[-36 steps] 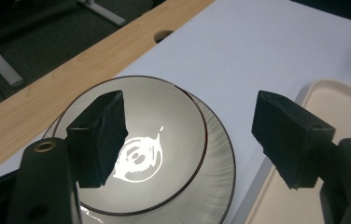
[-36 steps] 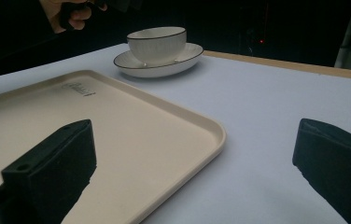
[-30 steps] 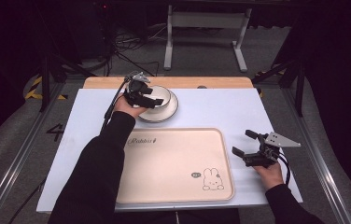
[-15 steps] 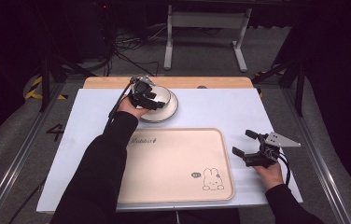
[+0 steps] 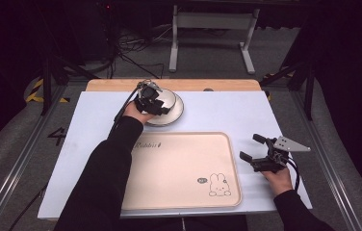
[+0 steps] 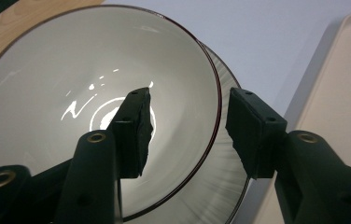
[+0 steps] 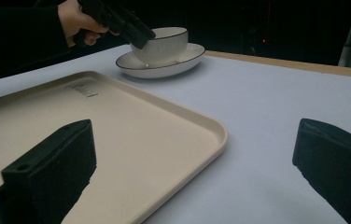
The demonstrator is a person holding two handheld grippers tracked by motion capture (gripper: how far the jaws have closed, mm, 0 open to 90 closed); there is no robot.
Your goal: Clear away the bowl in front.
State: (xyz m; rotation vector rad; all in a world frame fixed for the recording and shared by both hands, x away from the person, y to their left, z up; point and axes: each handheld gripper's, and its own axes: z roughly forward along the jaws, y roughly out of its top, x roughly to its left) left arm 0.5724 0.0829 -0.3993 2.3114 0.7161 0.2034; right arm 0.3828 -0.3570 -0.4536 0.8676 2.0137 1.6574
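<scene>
My left gripper (image 5: 151, 100) sits at the bowl (image 6: 94, 93), jaws apart and straddling its rim: in the left gripper view one jaw hangs inside the bowl, over the bright ring at its bottom, and the other stands outside the dark-edged rim, above the saucer (image 6: 220, 186). I see a gap between each jaw and the rim, so nothing is pinched yet. The bowl rests on the saucer, whose ribbed edge shows just below and beyond my outer jaw. Past that jaw, farther out, lies the pale edge of the tray (image 6: 337, 93).

In the high view the bowl (image 5: 167, 98) and saucer (image 5: 176, 113) lie right under my left gripper, at the far side of the table (image 5: 227, 110), with the tray (image 5: 179, 168) nearer to me than that gripper.

My right gripper (image 5: 257, 150) is well apart from the bowl, held just beside the tray's right edge with its jaws spread wide and nothing between them. From the right gripper view, the tray's (image 7: 131, 135) rounded corner lies between and ahead of my two jaws, one jaw above the tray, the other above bare table (image 7: 267, 116). Far ahead and to the left of them stand the bowl (image 7: 160, 44) on its saucer (image 7: 164, 65), with my left hand (image 7: 78, 21) bringing its gripper (image 7: 138, 35) to the bowl's near rim.
</scene>
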